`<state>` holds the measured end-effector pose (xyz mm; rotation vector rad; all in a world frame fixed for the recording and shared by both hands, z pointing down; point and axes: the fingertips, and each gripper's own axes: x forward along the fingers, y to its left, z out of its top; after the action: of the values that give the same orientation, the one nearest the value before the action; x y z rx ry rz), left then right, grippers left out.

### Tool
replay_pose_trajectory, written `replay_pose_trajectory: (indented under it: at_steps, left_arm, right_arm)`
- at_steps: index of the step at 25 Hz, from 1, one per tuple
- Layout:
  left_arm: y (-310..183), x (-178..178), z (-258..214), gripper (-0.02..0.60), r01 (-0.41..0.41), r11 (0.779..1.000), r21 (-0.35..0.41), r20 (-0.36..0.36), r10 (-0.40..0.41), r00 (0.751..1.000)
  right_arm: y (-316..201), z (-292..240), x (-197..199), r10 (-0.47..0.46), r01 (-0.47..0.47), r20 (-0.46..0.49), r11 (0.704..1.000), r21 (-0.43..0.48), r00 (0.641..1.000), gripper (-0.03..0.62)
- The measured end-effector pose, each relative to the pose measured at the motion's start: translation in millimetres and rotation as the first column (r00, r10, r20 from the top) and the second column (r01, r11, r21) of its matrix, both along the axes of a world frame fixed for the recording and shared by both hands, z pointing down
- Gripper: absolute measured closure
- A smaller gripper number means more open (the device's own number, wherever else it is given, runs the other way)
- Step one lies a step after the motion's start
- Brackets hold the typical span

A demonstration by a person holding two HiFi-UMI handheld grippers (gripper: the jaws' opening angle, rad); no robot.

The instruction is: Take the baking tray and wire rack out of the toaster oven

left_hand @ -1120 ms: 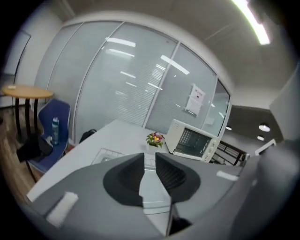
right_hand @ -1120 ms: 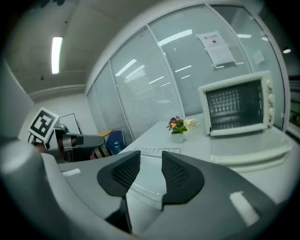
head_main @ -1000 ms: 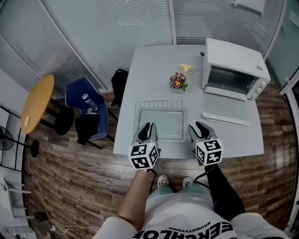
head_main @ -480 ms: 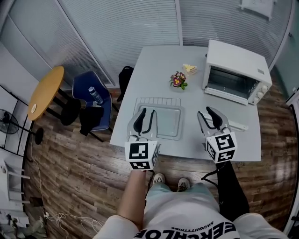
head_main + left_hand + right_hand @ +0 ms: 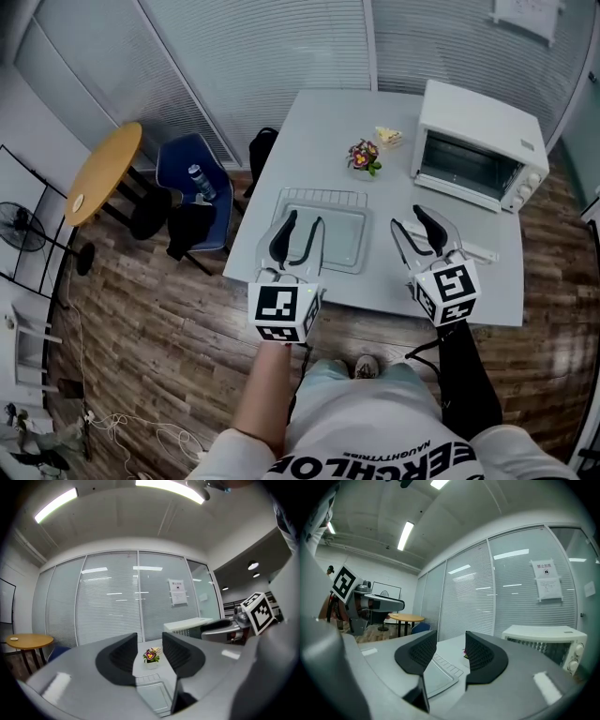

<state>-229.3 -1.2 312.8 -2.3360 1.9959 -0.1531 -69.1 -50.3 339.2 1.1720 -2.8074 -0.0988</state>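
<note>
Wooden floor (image 5: 141, 328) all round, and on it a grey table (image 5: 309, 141) taking up the middle of the head view. Off to the left, a round yellow side table (image 5: 103, 173) and a blue chair (image 5: 178, 161) with a bottle (image 5: 197, 178) on its seat.

At the grey table's far right corner, a white toaster oven (image 5: 478, 141), glass front turned toward the near edge. Already out of the oven and flat on the tabletop near the front left: the baking tray (image 5: 345, 234), lying on the wire rack (image 5: 328, 196), only the rack's far bars showing past the tray's rim. Both well apart from the oven.

Held up over the near edge, level and side by side: the left gripper (image 5: 305, 223) and the right gripper (image 5: 408, 217). Left one above the tray's left side, not touching it. Jaws apart, having just been opening, nothing between them. Right one beside the tray's right rim in the head view, also clear of it. Jaws spread wide, having just been opening too, and empty.

Partly behind the right gripper, a narrow white strip (image 5: 483, 252) lying on the table in front of the oven.

Smaller still, beyond the tray, a little flower pot (image 5: 364, 157), seen far off through the gap of the jaws in the left gripper view. Just past it, a pale yellow wedge (image 5: 388, 137), too small to identify.
</note>
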Motion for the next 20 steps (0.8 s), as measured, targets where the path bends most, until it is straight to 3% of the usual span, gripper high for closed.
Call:
replay_pose_trajectory:
  at_steps: [12,16,20]
  left_arm:
    - [0,13,-3,0.410,-0.015,1.000,0.011,-0.011,0.015,1.000]
    - [1,12,-5,0.410,0.004,1.000,0.018,0.019,-0.004,1.000]
    - [3,15,-7,0.477,-0.008,1.000,0.019,0.045,0.007,0.999]
  right_arm:
    - [5,-6,-2,-0.028,0.029,-0.032,0.999,0.045,0.999,0.424]
    - [5,-7,-2,-0.035,0.036,-0.022,0.999,0.038,0.999,0.425]
    - [11,-11,-6,-0.064,0.064,-0.013,0.997,0.040,0.998,0.429]
